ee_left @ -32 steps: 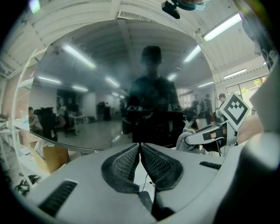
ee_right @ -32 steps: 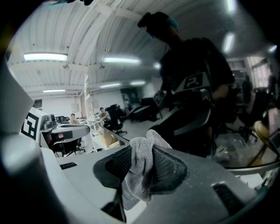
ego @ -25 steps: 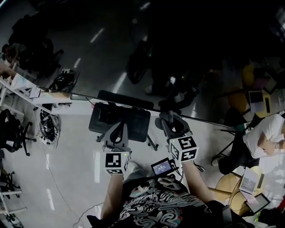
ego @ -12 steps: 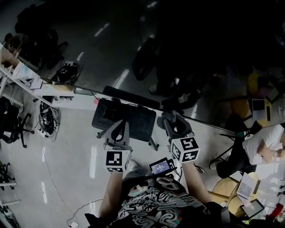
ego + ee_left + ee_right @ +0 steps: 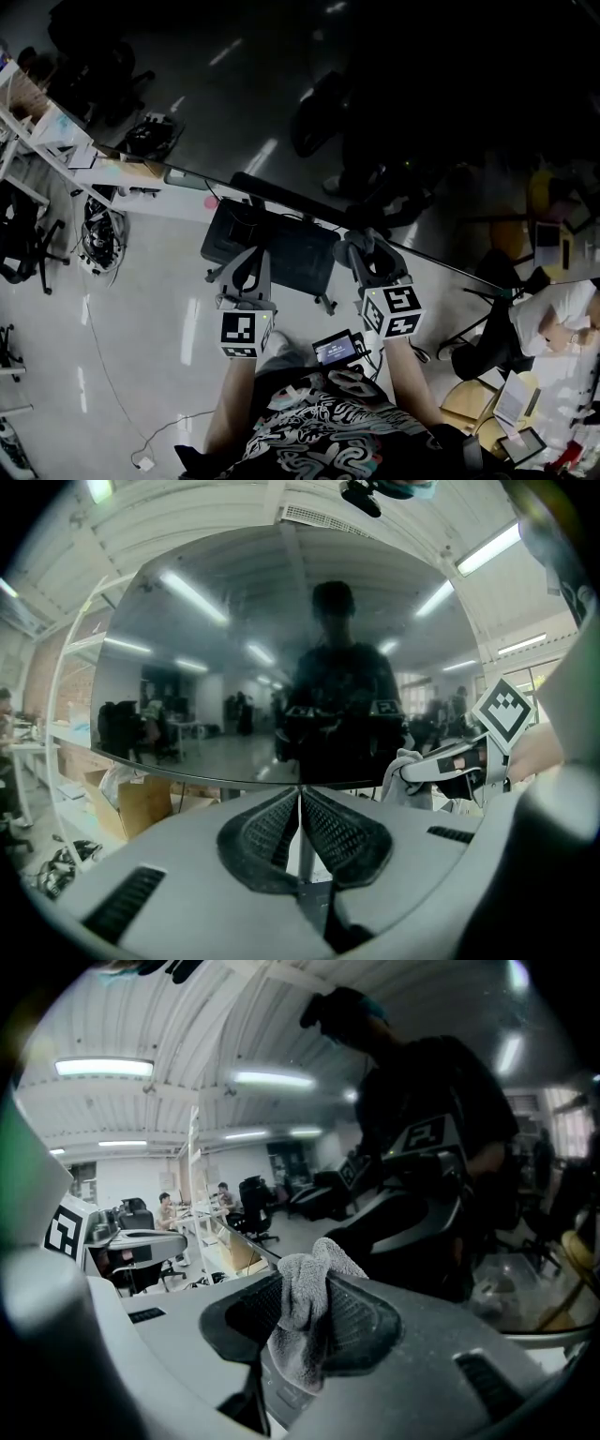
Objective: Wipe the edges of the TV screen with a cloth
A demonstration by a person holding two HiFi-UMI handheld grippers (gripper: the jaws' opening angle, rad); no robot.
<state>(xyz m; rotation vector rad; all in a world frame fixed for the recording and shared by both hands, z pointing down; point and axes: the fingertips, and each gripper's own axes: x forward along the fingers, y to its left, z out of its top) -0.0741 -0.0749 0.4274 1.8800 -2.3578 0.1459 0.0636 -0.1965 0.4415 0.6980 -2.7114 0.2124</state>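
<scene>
Before us stands the TV screen [image 5: 281, 649], dark and glossy, mirroring ceiling lights and the person's outline. Our left claw [image 5: 300, 797] has its ribbed pads pressed together with nothing between them, and it points toward the screen's lower edge. Our right claw [image 5: 364, 248] is clamped on the cloth [image 5: 305, 1321], a grey towelling wad that bulges above the pad tips and hangs down between them. From the head view both claws sit side by side near that lower edge, the right one looking closer; we cannot tell whether the cloth touches the screen. Beneath the edge a black stand [image 5: 272, 246] rests on the pale floor [image 5: 141, 319].
</scene>
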